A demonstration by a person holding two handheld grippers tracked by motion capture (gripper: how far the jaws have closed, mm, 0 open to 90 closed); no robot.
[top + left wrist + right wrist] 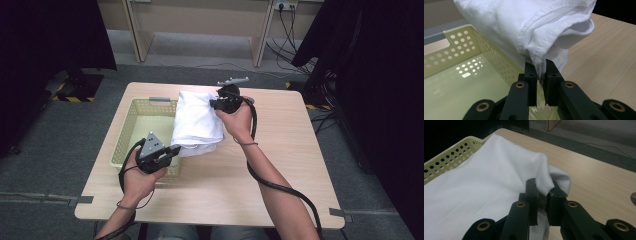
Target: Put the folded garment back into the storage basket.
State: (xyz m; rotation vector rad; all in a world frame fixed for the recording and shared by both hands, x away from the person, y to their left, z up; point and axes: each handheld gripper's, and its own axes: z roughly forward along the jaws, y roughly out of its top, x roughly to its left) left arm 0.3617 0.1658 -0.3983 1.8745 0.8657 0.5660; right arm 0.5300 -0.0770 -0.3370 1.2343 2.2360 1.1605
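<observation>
A folded white garment [196,121] hung between the two grippers, lifted over the right-hand wall of a pale yellow perforated plastic basket [131,131] that stood on the left half of the light wooden bench [290,150]. In the high view the left gripper [174,150] sat at the near end of the cloth, by the basket's near right corner, and the right gripper [216,104] held the far end, toward the back of the bench. The left gripper view showed the left gripper [540,72] with its black jaws drawn nearly together and pinching a stitched hem of the garment [529,27], whose bundled layers sagged above the basket's wall [486,47] and the bare bench [604,60] beside it. The basket's floor under the cloth held nothing that could be seen. In the right gripper view the right gripper [544,190] was likewise closed almost fully on a folded corner of the white fabric [486,192], which spread away from the jaws toward the basket's rim [451,155], with the bench [594,177] running off to the right. A cable trailed from each gripper along the person's forearms, and grey carpet floor [60,140] surrounded the bench.
</observation>
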